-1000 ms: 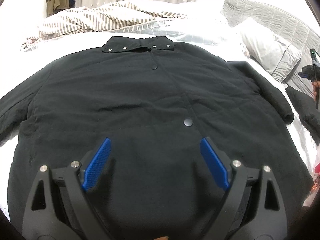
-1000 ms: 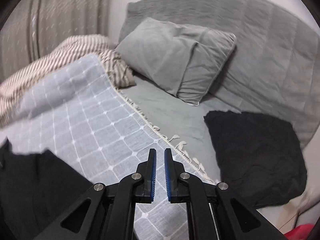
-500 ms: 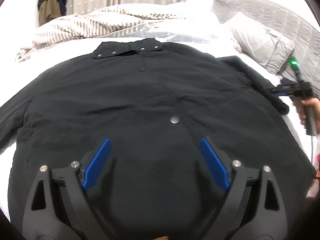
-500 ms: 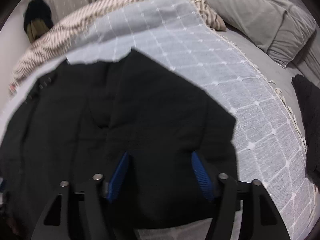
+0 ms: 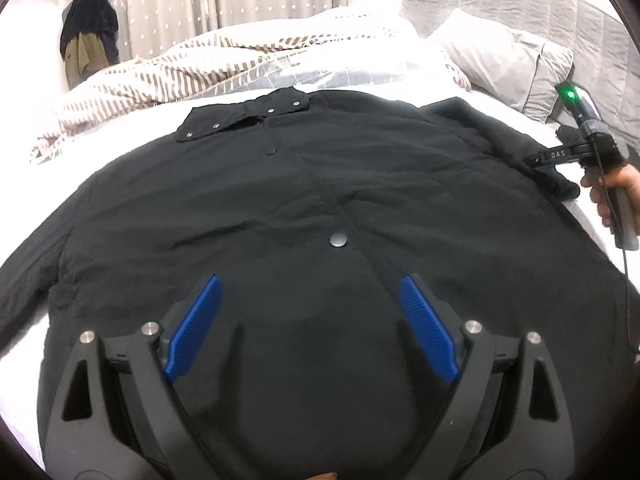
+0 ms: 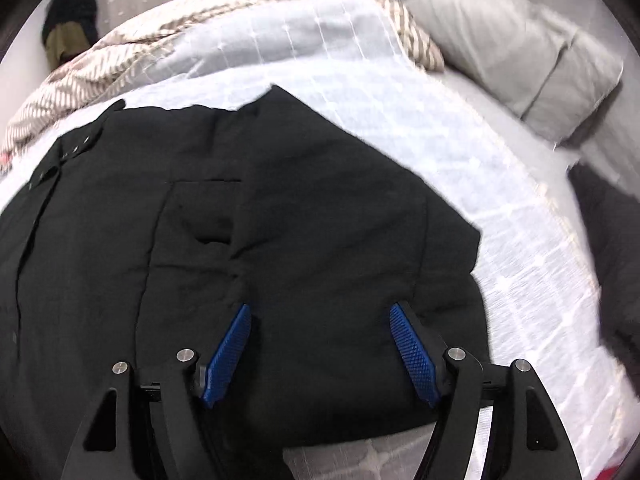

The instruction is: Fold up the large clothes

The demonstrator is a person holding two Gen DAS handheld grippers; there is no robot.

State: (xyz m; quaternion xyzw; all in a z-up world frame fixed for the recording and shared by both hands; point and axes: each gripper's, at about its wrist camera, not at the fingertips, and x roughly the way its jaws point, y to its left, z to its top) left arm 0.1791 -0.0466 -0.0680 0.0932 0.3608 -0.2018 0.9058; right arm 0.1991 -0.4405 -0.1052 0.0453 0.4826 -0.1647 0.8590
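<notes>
I count one black jacket [image 5: 320, 208], two grippers — left [image 5: 312, 292] and right [image 6: 320, 316] — one grey pillow [image 5: 504, 64], one striped blanket [image 5: 192, 68].

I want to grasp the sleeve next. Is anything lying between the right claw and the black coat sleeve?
Nothing visible is in the way. The right claw hangs directly over the sleeve of the coat; its jaws are opening, with only the sleeve's fabric seen between them and no pad pressing on it.
</notes>
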